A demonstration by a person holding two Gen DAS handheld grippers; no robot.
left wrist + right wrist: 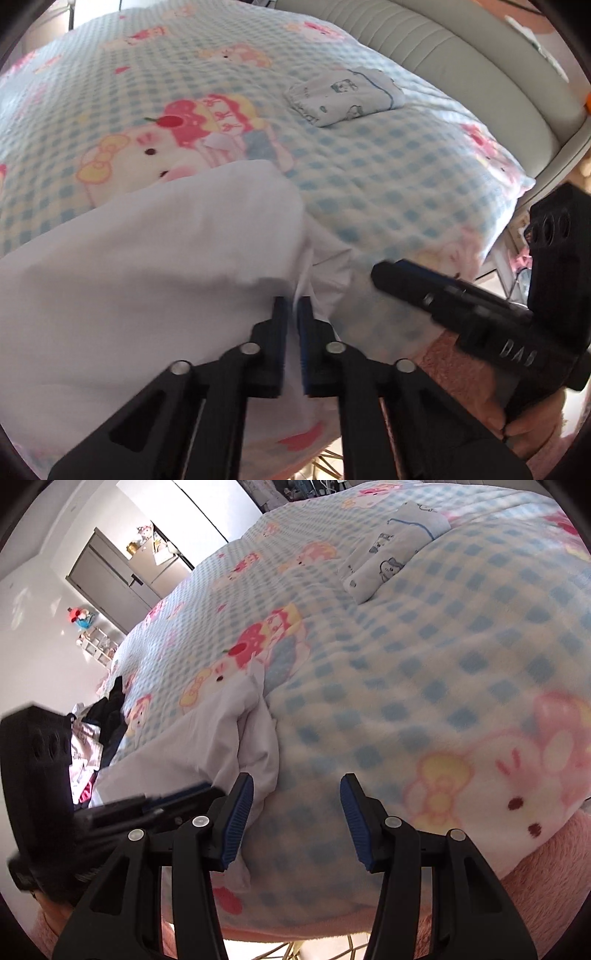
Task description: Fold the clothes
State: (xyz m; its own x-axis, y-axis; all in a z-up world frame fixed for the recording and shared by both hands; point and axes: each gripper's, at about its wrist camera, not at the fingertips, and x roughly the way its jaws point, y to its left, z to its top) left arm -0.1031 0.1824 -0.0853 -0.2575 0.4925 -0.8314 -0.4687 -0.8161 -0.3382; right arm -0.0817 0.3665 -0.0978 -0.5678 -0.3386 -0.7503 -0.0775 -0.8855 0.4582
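A white garment (147,266) lies crumpled on the checked cartoon blanket (369,177) near the bed's front edge. My left gripper (293,306) is shut on a fold of its cloth, which shows between the blue pads. In the right wrist view the same white garment (221,731) sits left of centre, with the left gripper (207,790) pinching its near edge. My right gripper (296,781) stands open over the blanket (424,664). Its left finger is beside the garment's edge and nothing is between the pads. From the left wrist view, the right gripper (384,275) reaches in from the right.
A small folded printed garment (343,96) (391,546) rests farther back on the bed. A padded grey headboard (443,55) curves behind it. A pile of dark and pink clothes (103,720) lies at the bed's left side. A person's hand (517,417) holds the right gripper.
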